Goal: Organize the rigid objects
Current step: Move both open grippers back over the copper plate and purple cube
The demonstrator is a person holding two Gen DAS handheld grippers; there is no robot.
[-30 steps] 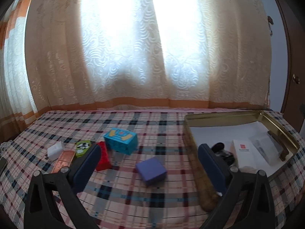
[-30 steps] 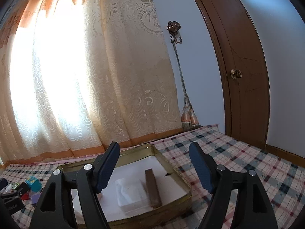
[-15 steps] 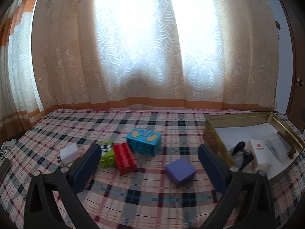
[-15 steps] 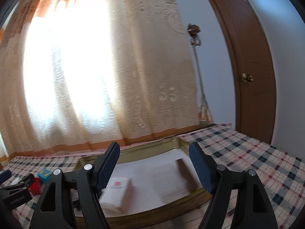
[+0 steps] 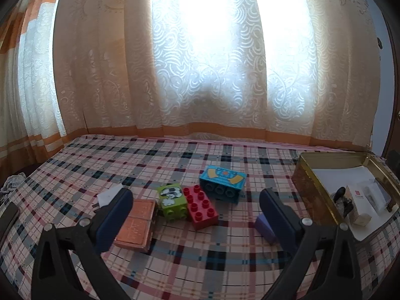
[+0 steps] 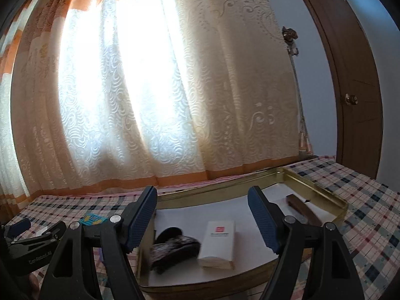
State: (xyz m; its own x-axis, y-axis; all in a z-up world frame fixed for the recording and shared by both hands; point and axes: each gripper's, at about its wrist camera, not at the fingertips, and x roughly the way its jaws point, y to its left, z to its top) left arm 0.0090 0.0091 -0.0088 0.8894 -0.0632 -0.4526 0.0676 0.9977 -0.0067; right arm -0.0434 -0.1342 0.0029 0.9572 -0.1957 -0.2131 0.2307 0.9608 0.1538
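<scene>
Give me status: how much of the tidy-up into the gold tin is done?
Partly done. The gold tin already holds a white box, a dark object and a brown bar. Nothing in hand: left gripper and right gripper are both open and empty. Left on the bedspread: red brick, green brick, blue brick, purple block, copper box, white piece.

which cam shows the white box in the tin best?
Right wrist: the white box lies unobstructed between the open jaws, red logo visible. Left wrist catches it only small at the far right edge, inside the tin.
</scene>
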